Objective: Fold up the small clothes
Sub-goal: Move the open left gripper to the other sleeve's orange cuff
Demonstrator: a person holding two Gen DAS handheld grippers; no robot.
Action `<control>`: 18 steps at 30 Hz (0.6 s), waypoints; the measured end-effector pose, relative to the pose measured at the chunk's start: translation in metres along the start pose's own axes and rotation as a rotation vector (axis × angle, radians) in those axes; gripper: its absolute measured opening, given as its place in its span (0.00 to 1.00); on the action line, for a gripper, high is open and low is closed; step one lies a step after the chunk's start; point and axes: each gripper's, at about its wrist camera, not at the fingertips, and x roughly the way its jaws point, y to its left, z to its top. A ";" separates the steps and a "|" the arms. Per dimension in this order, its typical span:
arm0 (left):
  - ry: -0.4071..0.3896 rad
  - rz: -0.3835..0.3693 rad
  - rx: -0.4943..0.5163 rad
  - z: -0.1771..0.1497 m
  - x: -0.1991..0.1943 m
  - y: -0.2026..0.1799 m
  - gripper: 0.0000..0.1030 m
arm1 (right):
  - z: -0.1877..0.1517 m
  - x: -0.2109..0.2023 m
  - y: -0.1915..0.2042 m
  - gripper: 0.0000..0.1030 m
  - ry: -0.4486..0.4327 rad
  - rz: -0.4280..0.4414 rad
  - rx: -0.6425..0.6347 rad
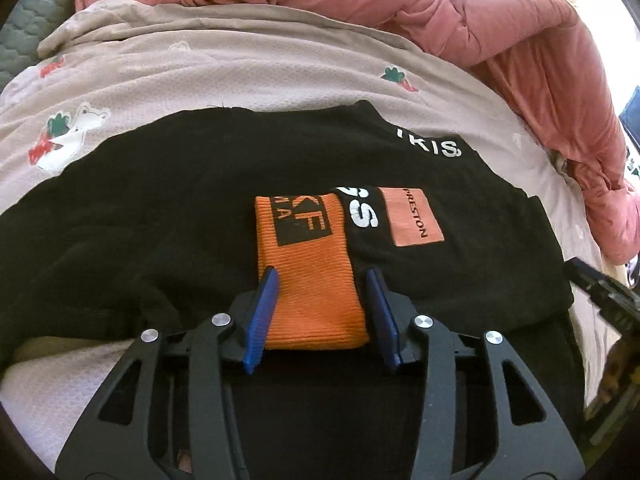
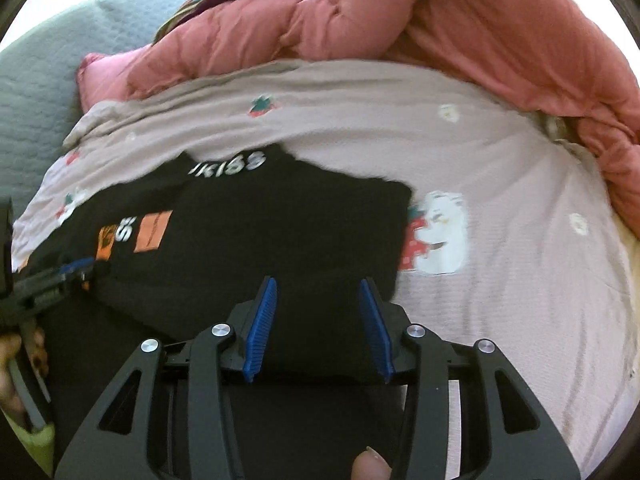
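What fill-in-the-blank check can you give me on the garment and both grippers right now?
1. The ribbed cuff between the left gripper fingers is ____.
2. The garment under the right gripper is ____.
3. The patch beside the cuff reads ____.
4. The bunched quilt is ____.

Missing: orange; black; PRESTON; pink

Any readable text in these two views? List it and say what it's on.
"PRESTON": black letters on the orange patch of the black garment.
"SS": white letters beside that patch, cut off by a fold.
"IKIS": white print near the garment's far edge, partly hidden; blurred in the right wrist view.
"KF": black square on the orange ribbed cuff, upside down, partial; smaller line unreadable.
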 end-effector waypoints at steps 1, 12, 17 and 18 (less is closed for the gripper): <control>-0.001 0.024 0.009 -0.001 0.000 0.000 0.47 | -0.002 0.007 0.001 0.41 0.024 0.005 -0.003; -0.031 -0.005 -0.007 -0.001 -0.022 0.004 0.48 | -0.011 0.016 -0.010 0.41 0.090 0.016 0.017; -0.089 0.034 -0.017 0.000 -0.049 0.013 0.53 | -0.007 -0.007 -0.010 0.49 0.046 0.033 0.024; -0.098 0.045 -0.021 0.001 -0.053 0.016 0.60 | -0.006 -0.011 -0.009 0.53 0.036 0.039 0.025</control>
